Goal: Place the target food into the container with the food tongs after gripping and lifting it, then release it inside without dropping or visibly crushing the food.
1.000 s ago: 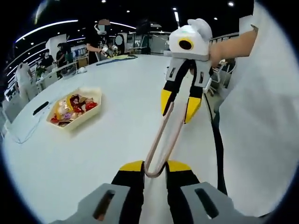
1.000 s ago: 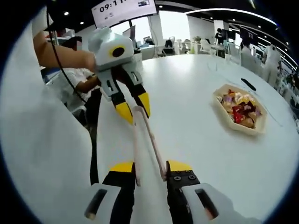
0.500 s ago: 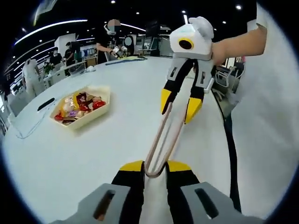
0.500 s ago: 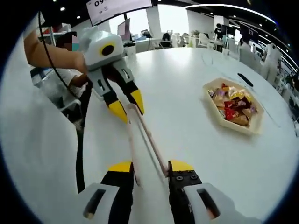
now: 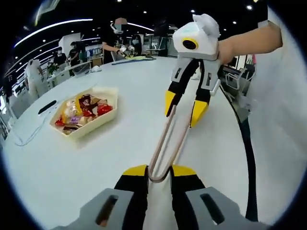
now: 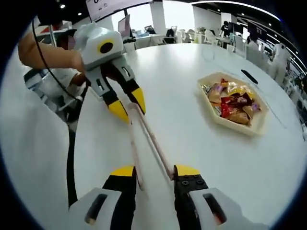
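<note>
Left gripper [image 5: 159, 171]: fingers closed on the bend of pink food tongs [image 5: 168, 143]. Right gripper [image 6: 154, 171]: fingers part-spread, holding the tong arms' tips. Tongs: slender, held above white tabletop [image 5: 129, 91]. Cream hexagonal container [image 6: 261, 127], well apart, holds wrapped snacks [image 6: 232, 103]. No legible writing.

My desk [image 5: 96, 158] is a broad white top, rounded at its far edge; in my left gripper view a pale tray [image 5: 111, 98] of wrapped snacks [image 5: 79, 111] rests flat on it at about ten o'clock, with a slim dark object [image 5: 46, 107] lying beyond it toward nine o'clock, near the desk's edge; in my right gripper view the same tray [image 6: 260, 126] sits at about two o'clock, the dark object [image 6: 249, 76] past it toward one o'clock; both lie apart from each other.
</note>
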